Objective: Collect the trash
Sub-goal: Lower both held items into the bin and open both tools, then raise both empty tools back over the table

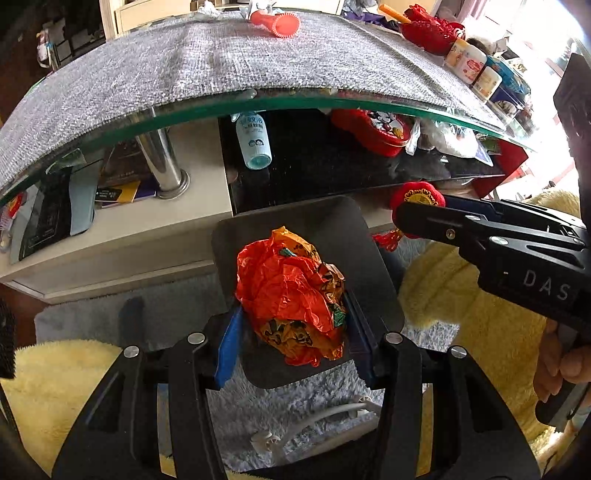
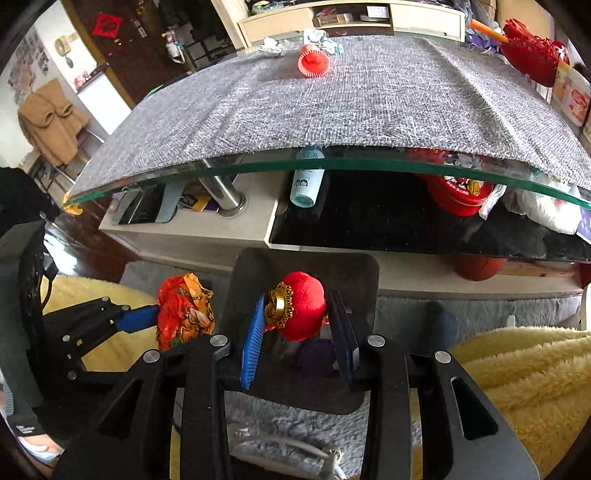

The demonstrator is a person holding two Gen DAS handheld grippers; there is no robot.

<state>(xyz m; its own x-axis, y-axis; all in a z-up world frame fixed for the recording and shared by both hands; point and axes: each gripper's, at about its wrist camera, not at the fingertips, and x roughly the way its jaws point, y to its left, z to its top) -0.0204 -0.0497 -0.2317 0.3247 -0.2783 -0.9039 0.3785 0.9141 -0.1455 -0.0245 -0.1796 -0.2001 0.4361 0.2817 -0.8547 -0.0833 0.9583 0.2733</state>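
My left gripper [image 1: 291, 325] is shut on a crumpled orange plastic wrapper [image 1: 291, 291], held above a dark grey bin [image 1: 295, 218] on the floor rug. The wrapper also shows in the right wrist view [image 2: 184, 310], left of my right gripper. My right gripper [image 2: 299, 317] is shut on a small red lantern ornament with a gold ring [image 2: 299, 304], also over the bin [image 2: 306, 262]. The ornament shows in the left wrist view [image 1: 423, 195] at the tip of the right gripper [image 1: 410, 218]. Crumpled white paper scraps [image 2: 273, 46] lie at the table's far edge.
A glass table with a grey cloth [image 2: 332, 96] stands ahead, an orange-red ribbed cup [image 2: 314, 61] lying on it. Jars [image 1: 465, 61] and red decorations [image 1: 428, 29] line its right end. The lower shelf holds a pale blue bottle [image 1: 255, 140] and a red tin [image 2: 458, 192]. Yellow fluffy blankets [image 2: 524, 376] flank the bin.
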